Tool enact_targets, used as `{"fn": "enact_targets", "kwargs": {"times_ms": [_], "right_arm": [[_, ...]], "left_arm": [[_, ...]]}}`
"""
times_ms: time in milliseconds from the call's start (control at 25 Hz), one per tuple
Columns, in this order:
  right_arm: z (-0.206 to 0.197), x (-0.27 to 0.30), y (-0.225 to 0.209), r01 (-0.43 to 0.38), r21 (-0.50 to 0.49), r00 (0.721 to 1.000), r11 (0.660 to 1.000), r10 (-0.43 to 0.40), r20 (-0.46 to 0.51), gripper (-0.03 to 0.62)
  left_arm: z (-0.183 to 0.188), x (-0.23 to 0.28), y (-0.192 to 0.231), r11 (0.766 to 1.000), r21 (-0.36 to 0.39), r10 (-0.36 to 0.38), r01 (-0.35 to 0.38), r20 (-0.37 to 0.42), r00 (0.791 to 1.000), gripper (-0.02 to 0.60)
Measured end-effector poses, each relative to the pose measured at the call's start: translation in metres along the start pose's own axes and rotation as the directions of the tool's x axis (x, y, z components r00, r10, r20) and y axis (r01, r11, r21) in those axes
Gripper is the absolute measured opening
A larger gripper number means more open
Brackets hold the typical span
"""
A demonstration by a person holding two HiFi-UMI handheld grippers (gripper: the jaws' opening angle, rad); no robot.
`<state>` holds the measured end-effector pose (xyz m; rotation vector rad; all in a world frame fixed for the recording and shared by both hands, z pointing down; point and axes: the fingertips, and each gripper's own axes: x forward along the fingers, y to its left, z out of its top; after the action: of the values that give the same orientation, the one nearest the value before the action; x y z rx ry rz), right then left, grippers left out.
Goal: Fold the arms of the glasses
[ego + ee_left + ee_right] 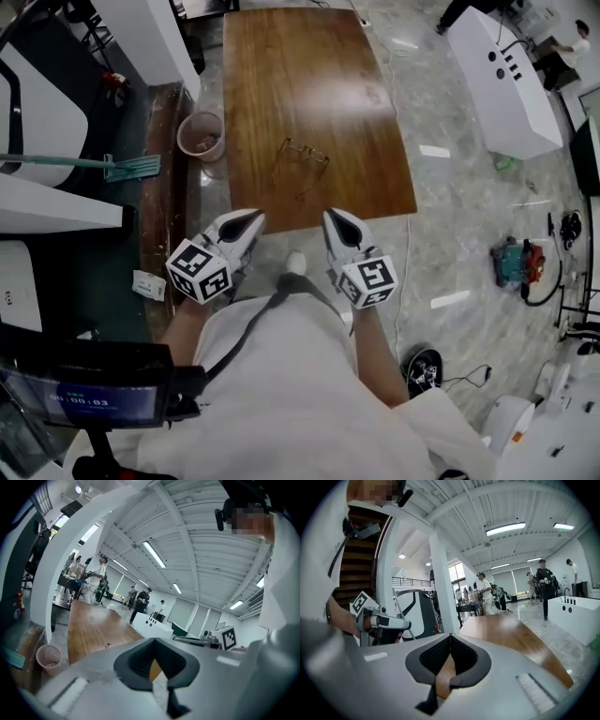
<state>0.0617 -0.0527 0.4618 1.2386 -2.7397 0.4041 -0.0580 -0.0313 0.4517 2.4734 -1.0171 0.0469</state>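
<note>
A pair of thin wire-framed glasses [302, 161] lies with its arms spread on the near half of a brown wooden table [319, 75]. My left gripper [254, 221] and right gripper [332, 219] hover side by side just short of the table's near edge, both shut and holding nothing, pointing toward the table. The glasses lie ahead of and between them. In the left gripper view a small bit of the glasses [108, 645] peeks over the jaws on the table [93, 625]. The right gripper view shows only the table [506, 632] beyond its closed jaws.
A pink bucket [201, 136] stands on the floor at the table's left side, with a teal broom [131, 168] further left. A white counter [502, 75] lies to the right. A teal and red machine [517, 261] with cables sits on the floor at right. People stand far off.
</note>
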Motion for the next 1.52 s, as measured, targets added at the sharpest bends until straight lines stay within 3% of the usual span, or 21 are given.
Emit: {"fn": "enact_targets", "kwargs": {"times_ms": [400, 720, 1240, 1520], "right_arm": [[-0.005, 0.048, -0.082, -0.151, -0.044, 0.984, 0.987, 0.146, -0.106, 0.009], [-0.010, 0.073, -0.110, -0.218, -0.068, 0.968, 0.974, 0.207, -0.140, 0.009], [-0.026, 0.134, -0.120, -0.222, -0.153, 0.954, 0.963, 0.182, -0.239, 0.011], [-0.069, 0.180, -0.136, -0.222, -0.293, 0.910, 0.930, 0.090, -0.405, 0.054]], "left_arm": [[0.014, 0.087, 0.020, 0.995, -0.021, 0.098, -0.099, -0.010, 0.995, 0.005], [0.026, 0.117, 0.029, 0.988, -0.026, 0.150, -0.150, 0.010, 0.989, 0.005], [0.026, 0.116, 0.063, 0.989, -0.052, 0.135, -0.136, -0.021, 0.991, 0.005], [0.014, 0.112, 0.097, 0.994, -0.042, 0.095, -0.099, -0.080, 0.992, 0.005]]}}
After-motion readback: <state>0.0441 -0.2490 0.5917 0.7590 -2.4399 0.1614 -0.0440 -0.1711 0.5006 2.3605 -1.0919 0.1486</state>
